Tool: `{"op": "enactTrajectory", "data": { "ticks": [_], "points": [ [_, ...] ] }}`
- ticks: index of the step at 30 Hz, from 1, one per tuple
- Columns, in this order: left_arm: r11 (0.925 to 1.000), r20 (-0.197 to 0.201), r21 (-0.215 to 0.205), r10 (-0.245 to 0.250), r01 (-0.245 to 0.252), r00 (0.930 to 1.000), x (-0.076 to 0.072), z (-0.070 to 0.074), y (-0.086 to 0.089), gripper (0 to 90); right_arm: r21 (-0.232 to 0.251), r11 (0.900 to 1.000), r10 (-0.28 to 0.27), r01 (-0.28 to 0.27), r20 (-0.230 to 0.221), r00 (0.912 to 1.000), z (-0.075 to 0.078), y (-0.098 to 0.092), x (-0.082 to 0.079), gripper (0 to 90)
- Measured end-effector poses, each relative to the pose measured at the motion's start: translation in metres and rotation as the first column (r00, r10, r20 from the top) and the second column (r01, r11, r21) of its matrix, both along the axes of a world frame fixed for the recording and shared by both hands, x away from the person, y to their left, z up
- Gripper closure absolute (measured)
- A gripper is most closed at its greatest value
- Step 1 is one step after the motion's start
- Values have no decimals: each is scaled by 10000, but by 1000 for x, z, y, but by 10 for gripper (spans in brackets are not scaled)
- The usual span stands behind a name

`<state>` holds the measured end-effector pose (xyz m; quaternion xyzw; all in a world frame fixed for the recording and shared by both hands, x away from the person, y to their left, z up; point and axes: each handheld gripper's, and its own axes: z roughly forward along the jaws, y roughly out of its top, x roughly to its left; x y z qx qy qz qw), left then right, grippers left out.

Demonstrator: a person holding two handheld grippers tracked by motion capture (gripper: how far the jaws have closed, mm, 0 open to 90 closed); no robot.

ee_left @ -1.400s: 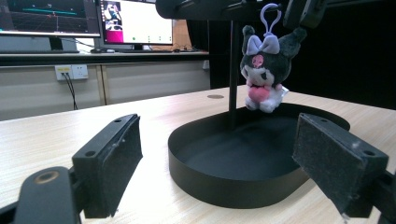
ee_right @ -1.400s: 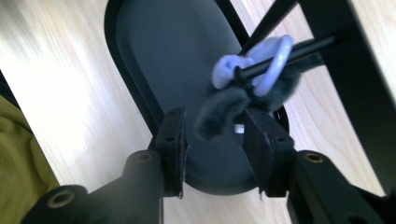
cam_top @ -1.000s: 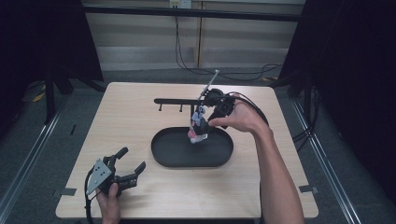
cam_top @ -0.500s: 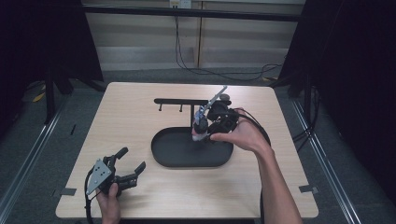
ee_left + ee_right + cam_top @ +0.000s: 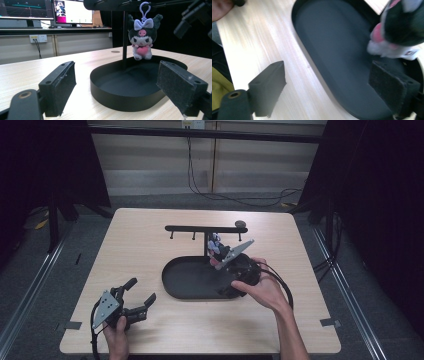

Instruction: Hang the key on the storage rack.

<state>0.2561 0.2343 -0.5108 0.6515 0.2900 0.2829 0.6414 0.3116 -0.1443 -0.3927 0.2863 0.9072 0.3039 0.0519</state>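
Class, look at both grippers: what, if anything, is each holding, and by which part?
Nothing is held. The right gripper has just been opening, empty; the plush toy hangs by its clip from the rack. The left gripper is open and empty.

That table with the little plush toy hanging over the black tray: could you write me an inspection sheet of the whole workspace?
Surface: light wooden table, flat and bare around the stand.
Job's things: plush keychain toy hangs by its lilac clip from the black hanger stand, above the black oval tray; tray holds nothing.
Clutter: nothing seen.
Grippers: left gripper rests open at the table's near left corner; right gripper is over the tray, its jaws just opened, nothing between them, toy beside it.
Cables: black cable loops from the right gripper; more run along the floor behind.
Surroundings: dark curtains, monitors on a desk.
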Motion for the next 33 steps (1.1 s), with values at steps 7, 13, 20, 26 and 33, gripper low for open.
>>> {"op": "enactTrajectory", "data": {
  "ticks": [7, 13, 20, 26, 33],
  "points": [
    [10000, -7, -9, 5, -5, 10000, 0, 0, 0, 152, 1400, 9868, -946, 820, 856, 9918, -26, -16, -20, 160],
    [10000, -4, -7, 2, -2, 10000, 0, 0, 0, 153, 2514, 9548, -2196, 1588, 2362, 9465, -55, -27, -40, 171],
    [10000, 7, 6, 6, -6, 10000, 0, 0, 0, 152, 3337, 8984, -4013, 2856, 3592, 8426, -78, -38, -56, 179],
    [10000, -1, 0, 0, 0, 10000, 0, 0, 0, 152, 4669, 8209, -5398, 3288, 4465, 7136, -99, -44, -66, 177],
    [10000, -2, 6, -3, 3, 10000, 0, 0, 0, 153, 5602, 7665, -6157, 3140, 5021, 6073, -116, -48, -78, 178]
  ]
}}
